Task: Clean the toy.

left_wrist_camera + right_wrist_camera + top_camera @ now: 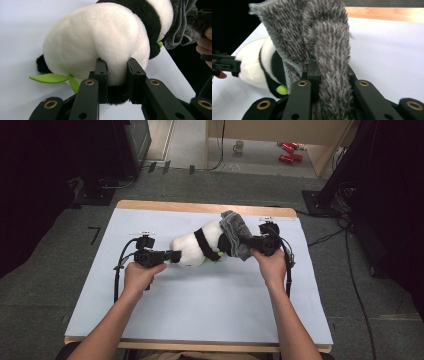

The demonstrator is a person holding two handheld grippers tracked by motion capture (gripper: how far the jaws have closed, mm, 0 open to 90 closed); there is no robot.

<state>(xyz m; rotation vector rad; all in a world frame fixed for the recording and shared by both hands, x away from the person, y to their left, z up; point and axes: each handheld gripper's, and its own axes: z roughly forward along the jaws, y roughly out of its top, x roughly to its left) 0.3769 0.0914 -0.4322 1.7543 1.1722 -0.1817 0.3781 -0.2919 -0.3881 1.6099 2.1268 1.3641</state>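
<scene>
Between both hand-held grippers, plush panda [192, 247], gripped

Two bare forearms come in from the bottom of the high view, no sleeves on them and nothing worn at the wrists or on the hands. The left hand [141, 275] carries the matt black, boxy left gripper [172, 256], with a small block mounted on top and a black cable looping down beside the wrist. The right hand [270, 264] carries its twin, the black right gripper [245, 241], cable trailing along the forearm. Up close in both gripper views: flat black linkage arms, brass-coloured rings around the pivot holes, plain round holes lower down, and squared, slab-like jaw tips.
</scene>
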